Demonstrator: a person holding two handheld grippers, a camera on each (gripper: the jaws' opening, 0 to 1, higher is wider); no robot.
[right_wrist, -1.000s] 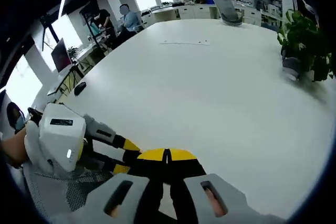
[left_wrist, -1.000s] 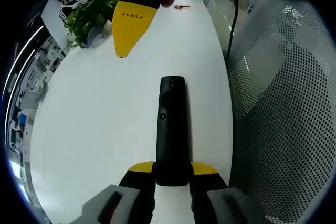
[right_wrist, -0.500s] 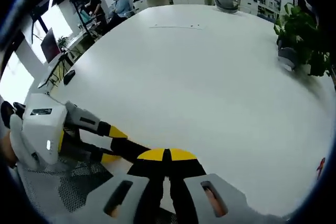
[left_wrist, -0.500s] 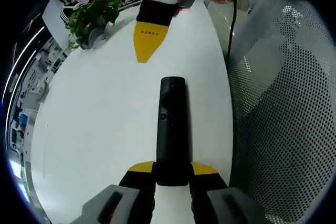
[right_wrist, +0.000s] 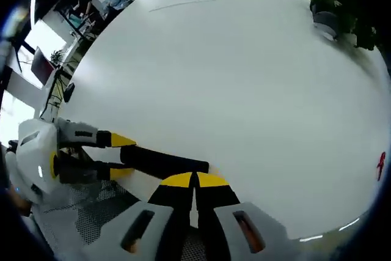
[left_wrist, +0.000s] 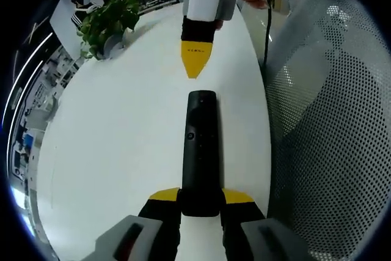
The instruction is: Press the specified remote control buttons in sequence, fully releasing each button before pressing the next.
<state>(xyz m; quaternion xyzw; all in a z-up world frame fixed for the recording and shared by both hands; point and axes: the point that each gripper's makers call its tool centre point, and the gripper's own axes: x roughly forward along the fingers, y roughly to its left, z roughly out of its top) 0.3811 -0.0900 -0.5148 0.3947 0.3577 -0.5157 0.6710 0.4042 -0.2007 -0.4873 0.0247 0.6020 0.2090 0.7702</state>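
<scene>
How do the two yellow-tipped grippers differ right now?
The left gripper clamps the black remote between its jaws; the right gripper holds nothing, jaws pressed shut. The left lies low along the white table, while the right points its tip down toward the remote's far end. Both have yellow tips.

Table (left_wrist: 122, 145): white, wide, smooth top.
Potted plant (left_wrist: 105, 21): green leaves, pale pot, standing on the table's far part.
Mesh chair (left_wrist: 330, 120): grey perforated back, just beside the table edge.
Cable (left_wrist: 269, 29): dark, hanging by the chair.
Red mark (right_wrist: 381, 164): small, near the table edge.
</scene>
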